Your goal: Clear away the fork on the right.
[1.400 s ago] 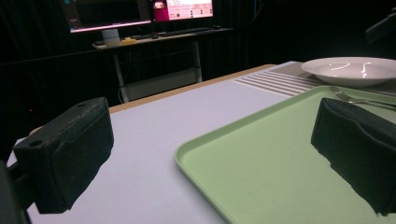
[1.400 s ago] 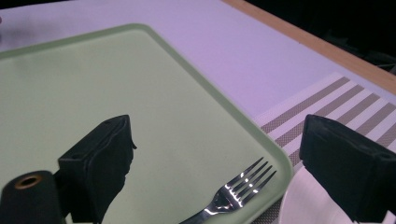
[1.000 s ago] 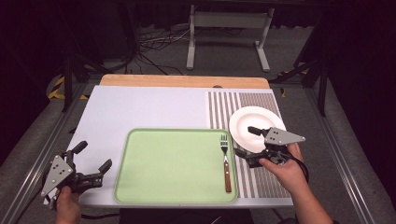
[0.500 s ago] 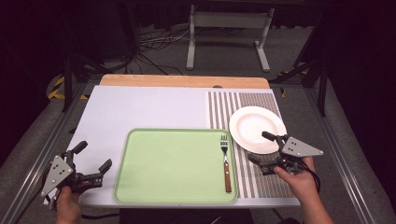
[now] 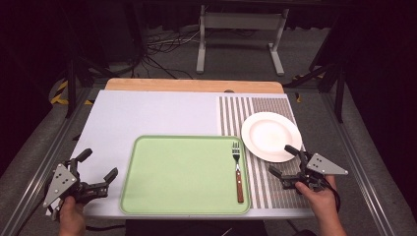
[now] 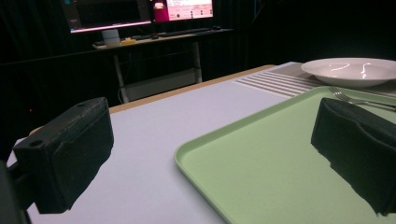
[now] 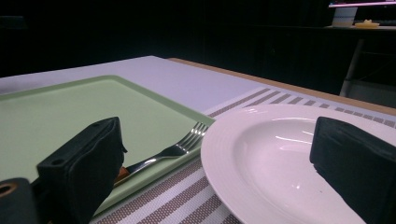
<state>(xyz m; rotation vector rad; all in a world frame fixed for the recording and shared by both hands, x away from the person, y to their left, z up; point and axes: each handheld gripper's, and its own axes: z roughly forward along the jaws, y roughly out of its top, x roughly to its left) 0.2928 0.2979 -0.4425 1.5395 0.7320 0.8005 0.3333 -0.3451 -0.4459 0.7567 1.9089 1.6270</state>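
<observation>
A white plate [image 5: 271, 135] rests on the striped placemat [image 5: 265, 182] at the right. A fork [image 5: 237, 167] with a brown handle lies along the right side of the green tray [image 5: 182, 177]. My right gripper [image 5: 286, 161] sits open on the placemat just in front of the plate, its jaws wide apart and empty. In the right gripper view the plate [image 7: 280, 158] and the fork [image 7: 180, 147] lie close ahead. My left gripper [image 5: 98, 166] rests open at the table's front left corner, left of the tray [image 6: 280, 158].
The white table top [image 5: 157, 115] stretches behind the tray, with a wooden strip [image 5: 194, 85] along its far edge. Metal rails run down both sides. A metal stand [image 5: 239, 34] and cables sit on the floor beyond.
My right gripper drew back from the plate toward the front right and came to rest open on the placemat. The left gripper stayed put.
</observation>
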